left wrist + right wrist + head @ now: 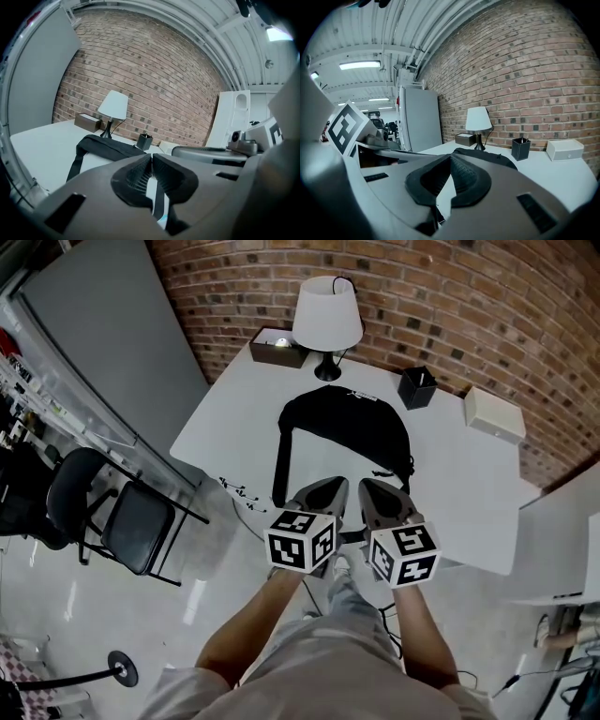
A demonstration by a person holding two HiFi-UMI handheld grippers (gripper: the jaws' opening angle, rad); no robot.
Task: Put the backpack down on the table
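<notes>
Black backpack (347, 432) lies flat on the white table (469, 493), apparently delivered. Left gripper (325, 491) and right gripper (377, 491) hover nearby, jaws together, empty.

You have no word, brand or number to read here. The only signs are the black-and-white square markers on the cube (300, 540) of your left hand-held gripper (334, 486) and on the cube (405, 554) of your right hand-held gripper (369, 487). They are coded patterns, not letters. A small pale mark (357, 393) sits on the backpack (347, 432) near its far edge, too small to read.
</notes>
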